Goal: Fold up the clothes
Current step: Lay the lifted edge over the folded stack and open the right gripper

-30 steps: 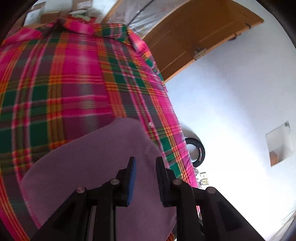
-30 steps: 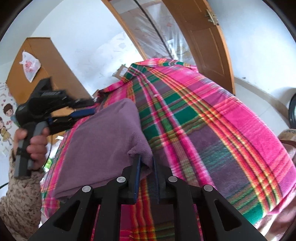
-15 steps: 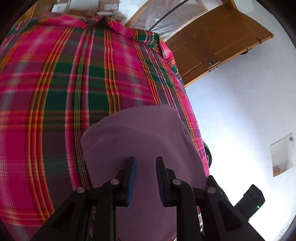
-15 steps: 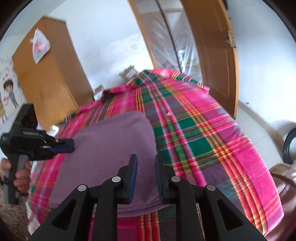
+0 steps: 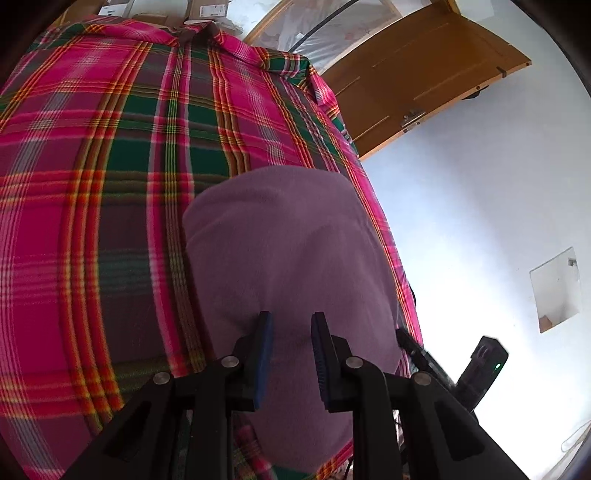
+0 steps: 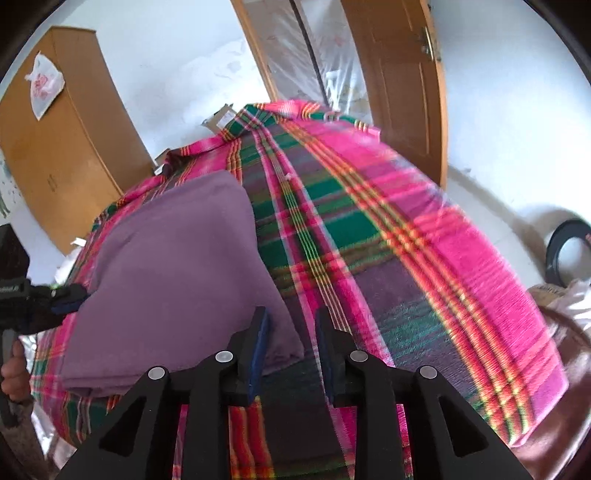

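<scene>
A: Biggest first?
B: Bed (image 5: 110, 184), covered edge to edge in a pink, green and purple plaid blanket (image 6: 424, 266), filling most of both views.

A: Behind it?
B: Brown wooden door (image 6: 399, 74) standing open beside a plastic-covered doorway; tall wooden wardrobe (image 6: 62, 147) at the left of the right wrist view, with a white plastic bag (image 6: 42, 85) hanging on it. Cardboard boxes (image 5: 210, 7) at the far end of the bed.

A: And the garment?
B: Purple cloth (image 6: 177, 280), folded into a flat rectangle, lying on the blanket near the bed's near edge. Doubled layers visible along its front edge.

A: Claws?
B: Left claw (image 5: 291, 354) hovering over the near end of the cloth, blue pads parted with a clear gap, gripping nothing. Right claw (image 6: 291, 350) just beside the cloth's near right corner, likewise parted and empty. Each visible from the other's camera: the left at the cloth's left side, with a hand (image 6: 14, 369) wrapped round its handle.

A: Smaller bits?
B: Black ring (image 6: 569, 254) on the pale floor, right of the bed.
</scene>
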{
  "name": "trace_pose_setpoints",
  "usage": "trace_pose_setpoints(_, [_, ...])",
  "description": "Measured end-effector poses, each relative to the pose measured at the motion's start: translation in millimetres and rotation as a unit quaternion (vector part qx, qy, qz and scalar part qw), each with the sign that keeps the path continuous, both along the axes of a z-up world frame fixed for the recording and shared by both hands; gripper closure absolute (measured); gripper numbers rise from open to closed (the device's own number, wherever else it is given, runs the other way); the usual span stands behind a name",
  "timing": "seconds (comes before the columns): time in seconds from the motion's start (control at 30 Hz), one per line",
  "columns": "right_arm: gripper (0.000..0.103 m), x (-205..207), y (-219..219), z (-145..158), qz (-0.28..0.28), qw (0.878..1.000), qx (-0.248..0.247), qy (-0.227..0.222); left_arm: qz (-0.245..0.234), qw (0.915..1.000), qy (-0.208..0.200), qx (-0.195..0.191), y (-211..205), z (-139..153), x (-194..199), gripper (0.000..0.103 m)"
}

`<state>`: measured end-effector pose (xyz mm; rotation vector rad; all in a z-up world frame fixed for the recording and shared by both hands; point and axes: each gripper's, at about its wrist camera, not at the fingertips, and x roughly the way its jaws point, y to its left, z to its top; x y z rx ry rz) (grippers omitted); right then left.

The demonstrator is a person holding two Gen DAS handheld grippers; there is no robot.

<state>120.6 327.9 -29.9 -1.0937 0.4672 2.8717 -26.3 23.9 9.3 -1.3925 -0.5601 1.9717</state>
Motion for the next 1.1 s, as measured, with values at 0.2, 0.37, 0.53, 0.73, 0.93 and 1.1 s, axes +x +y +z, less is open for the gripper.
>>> trace_pose_setpoints(0.2, [0.077, -3, -37, 30, 0.058, 0.997, 0.015, 0.053, 0.003, 0.9998, -0.008, 0.015, -10, -7, 9, 0.081])
trace_pose_setpoints(0.37, [0.077, -15, -73, 19, 0.122, 0.992, 0.025, 0.029, -0.016, 0.9996, -0.024, 0.007, -10, -15, 16, 0.078])
trace_pose_setpoints(0.53, [0.076, -18, -102, 16, 0.155, 0.986, 0.049, 0.016, -0.012, 0.9982, -0.045, 0.039, -22, -21, 10, 0.077])
trace_pose_setpoints(0.73, [0.076, -27, -135, 24, 0.216, 0.974, 0.054, 0.035, 0.045, 0.9980, -0.028, 0.033, -39, -20, -19, 0.065])
trace_pose_setpoints(0.93, [0.076, -28, -153, 13, 0.253, 0.963, 0.092, 0.028, 0.039, 0.9959, -0.064, 0.051, -31, -34, -53, 0.057])
trace_pose_setpoints(1.1, [0.076, -29, -145, 6, 0.266, 0.962, 0.065, 0.011, 0.044, 0.9925, -0.083, 0.079, -23, -45, -80, 0.056])
